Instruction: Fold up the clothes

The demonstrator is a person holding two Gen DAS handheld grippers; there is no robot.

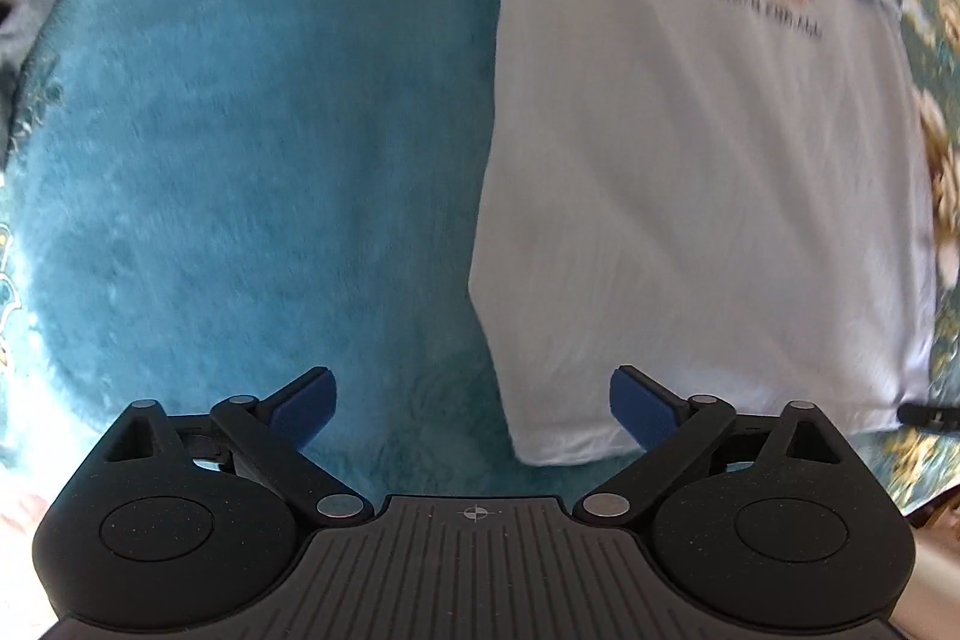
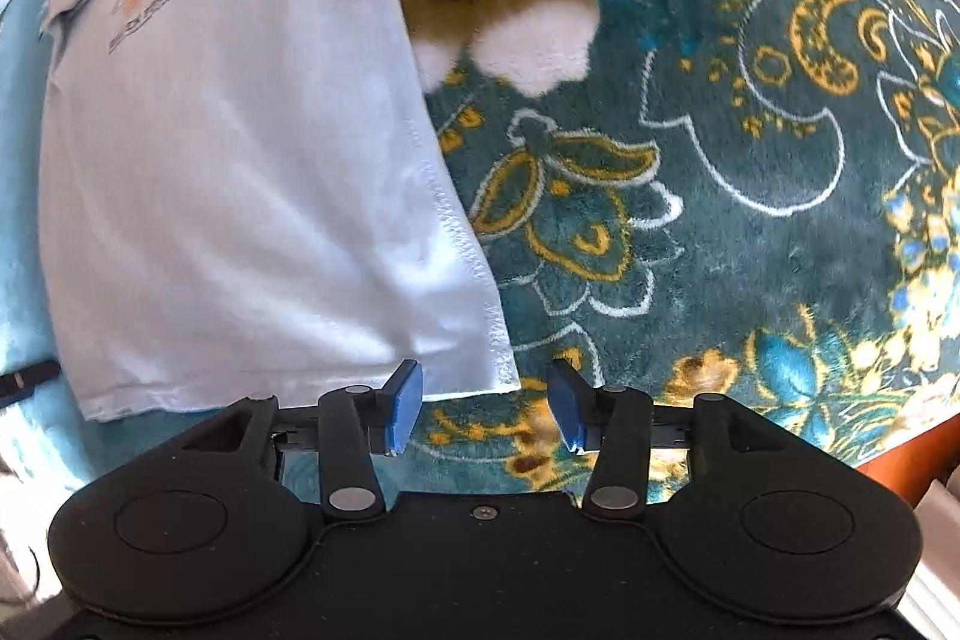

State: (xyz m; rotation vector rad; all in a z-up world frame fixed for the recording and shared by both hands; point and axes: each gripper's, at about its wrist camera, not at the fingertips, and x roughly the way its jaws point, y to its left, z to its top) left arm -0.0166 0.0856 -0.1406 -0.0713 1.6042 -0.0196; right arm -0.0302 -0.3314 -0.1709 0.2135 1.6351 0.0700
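A pale blue-white T-shirt (image 1: 708,172) with an orange and dark chest print lies folded lengthwise on a plush teal blanket (image 1: 270,130). My left gripper (image 1: 474,406) hangs open and wide above the blanket, its right pad over the shirt's near-left corner, nothing between the pads. In the right wrist view the same T-shirt (image 2: 228,172) fills the left side. My right gripper (image 2: 486,409) is open, half wide, over the shirt's near-right hem corner; the left pad overlaps the hem edge and the gap holds no cloth.
The blanket's floral border (image 2: 720,160), in dark teal with gold and white motifs, runs to the right of the shirt. A grey garment (image 1: 36,10) lies at the far left. A dark strap end (image 1: 927,413) shows by the shirt's near edge. An orange surface (image 2: 900,460) shows beyond the blanket's edge.
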